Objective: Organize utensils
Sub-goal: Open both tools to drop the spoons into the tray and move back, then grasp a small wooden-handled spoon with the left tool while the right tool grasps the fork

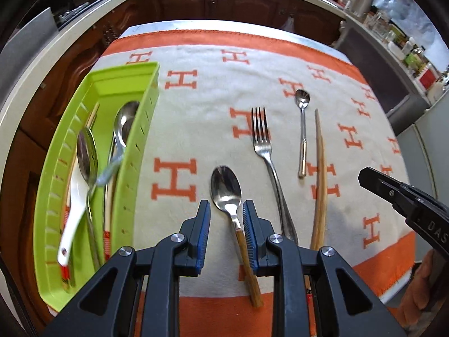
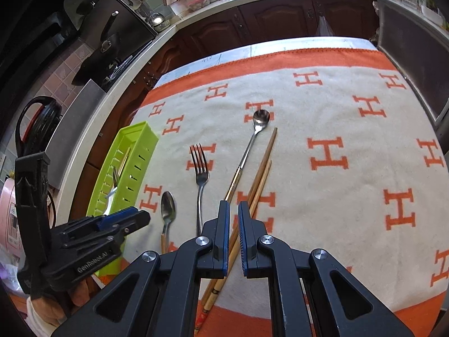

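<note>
A green utensil tray (image 1: 134, 151) at the table's left holds spoons, a white ceramic spoon and chopsticks; it also shows in the right wrist view (image 2: 140, 151). On the cloth lie a wooden-handled spoon (image 1: 227, 191), a fork (image 1: 263, 143), a thin long spoon (image 1: 302, 129) and wooden chopsticks (image 1: 320, 185). My left gripper (image 1: 226, 210) is open, its fingers either side of the wooden-handled spoon's neck. My right gripper (image 2: 233, 213) is open by a narrow gap, above the chopsticks (image 2: 259, 179), which run under it.
The table is covered by a cream and orange cloth with H marks (image 2: 350, 118). Dark wooden kitchen cabinets (image 1: 238, 2) and a counter ring the far side. Jars and bottles (image 1: 407, 47) stand at the far right.
</note>
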Demonstrator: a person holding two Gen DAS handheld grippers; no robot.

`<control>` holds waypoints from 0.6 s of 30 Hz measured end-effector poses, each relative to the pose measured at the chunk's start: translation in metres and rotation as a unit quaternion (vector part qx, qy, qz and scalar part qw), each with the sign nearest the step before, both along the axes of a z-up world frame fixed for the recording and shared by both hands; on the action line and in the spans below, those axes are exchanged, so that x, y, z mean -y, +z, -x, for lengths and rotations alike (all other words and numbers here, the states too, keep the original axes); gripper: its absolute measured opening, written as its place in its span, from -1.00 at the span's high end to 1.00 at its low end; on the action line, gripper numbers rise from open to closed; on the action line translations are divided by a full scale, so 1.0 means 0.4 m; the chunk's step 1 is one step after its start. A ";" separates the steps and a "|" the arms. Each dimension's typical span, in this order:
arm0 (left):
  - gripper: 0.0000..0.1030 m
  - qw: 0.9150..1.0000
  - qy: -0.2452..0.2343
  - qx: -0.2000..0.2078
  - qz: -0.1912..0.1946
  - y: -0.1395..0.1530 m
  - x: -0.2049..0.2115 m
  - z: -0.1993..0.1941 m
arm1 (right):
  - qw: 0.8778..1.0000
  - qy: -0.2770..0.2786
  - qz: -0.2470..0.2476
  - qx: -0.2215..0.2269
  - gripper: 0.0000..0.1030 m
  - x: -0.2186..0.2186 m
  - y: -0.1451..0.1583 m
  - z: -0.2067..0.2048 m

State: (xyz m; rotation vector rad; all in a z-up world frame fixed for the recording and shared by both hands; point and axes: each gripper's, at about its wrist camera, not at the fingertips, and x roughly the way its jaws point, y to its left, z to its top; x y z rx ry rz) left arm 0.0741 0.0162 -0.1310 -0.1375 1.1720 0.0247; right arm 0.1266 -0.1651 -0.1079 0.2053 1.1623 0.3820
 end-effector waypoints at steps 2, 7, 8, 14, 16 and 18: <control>0.58 1.000 0.009 -0.001 -0.005 -0.016 0.015 0.007 | 1.000 0.004 -0.003 -0.006 0.87 -0.003 -0.017 0.003; 0.52 0.999 0.014 -0.009 -0.027 -0.049 0.038 0.009 | 1.000 0.017 -0.010 -0.013 0.87 -0.015 -0.046 0.012; 0.52 0.999 0.017 -0.013 -0.028 -0.056 0.039 0.010 | 1.000 0.020 -0.010 -0.014 0.87 -0.020 -0.050 0.014; 0.53 0.999 0.026 0.002 -0.024 -0.076 0.048 0.031 | 0.999 0.038 -0.010 -0.015 0.87 -0.049 -0.072 0.021; 0.88 0.999 0.030 0.011 -0.014 -0.078 0.041 0.038 | 0.999 0.045 -0.009 -0.015 0.87 -0.061 -0.076 0.022; 0.92 0.999 0.037 0.017 0.005 -0.077 0.026 0.044 | 0.999 0.051 -0.009 -0.013 0.87 -0.075 -0.078 0.021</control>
